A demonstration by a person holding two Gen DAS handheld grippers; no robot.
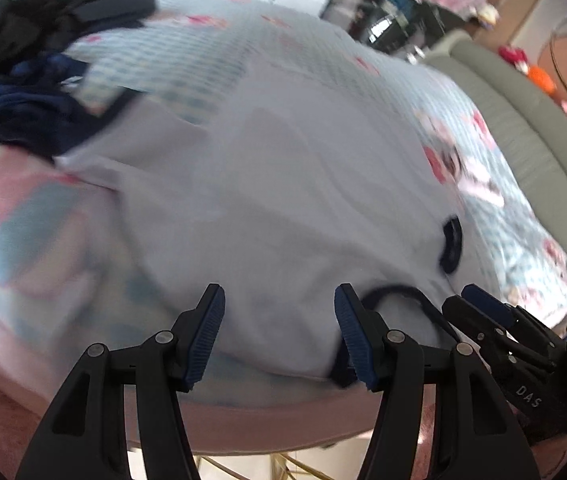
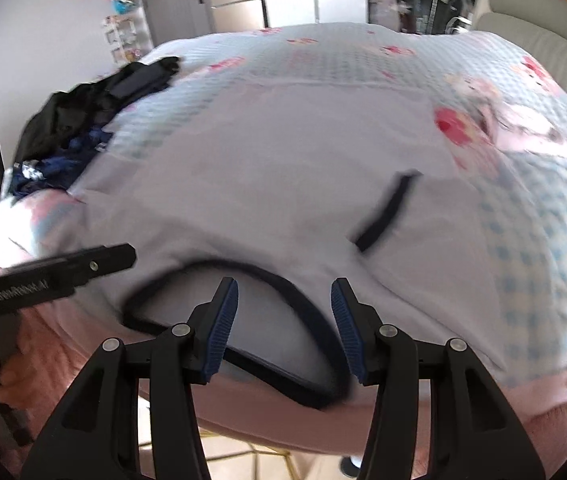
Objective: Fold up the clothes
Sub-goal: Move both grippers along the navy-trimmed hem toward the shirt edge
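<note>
A white T-shirt (image 1: 267, 184) (image 2: 267, 168) with dark navy trim lies spread on the bed, blurred by motion. Its navy collar (image 2: 283, 284) (image 1: 395, 291) sits at the near edge, and a navy sleeve cuff (image 2: 383, 212) (image 1: 451, 244) lies further right. My left gripper (image 1: 279, 332) hovers open over the shirt's near hem, left of the collar, with nothing pinched. My right gripper (image 2: 283, 328) is open above the collar loop, pads apart from the cloth. In each wrist view the other gripper shows at the side: the right gripper (image 1: 487, 308) and the left gripper (image 2: 83, 264).
A pile of dark and navy clothes (image 1: 23, 80) (image 2: 75, 128) lies at the bed's far left. The checked cartoon-print sheet (image 1: 503, 216) (image 2: 543, 208) covers the bed. A padded grey headboard (image 1: 523, 128) runs along the right. The bed's pink near edge (image 1: 243, 420) is just below the fingers.
</note>
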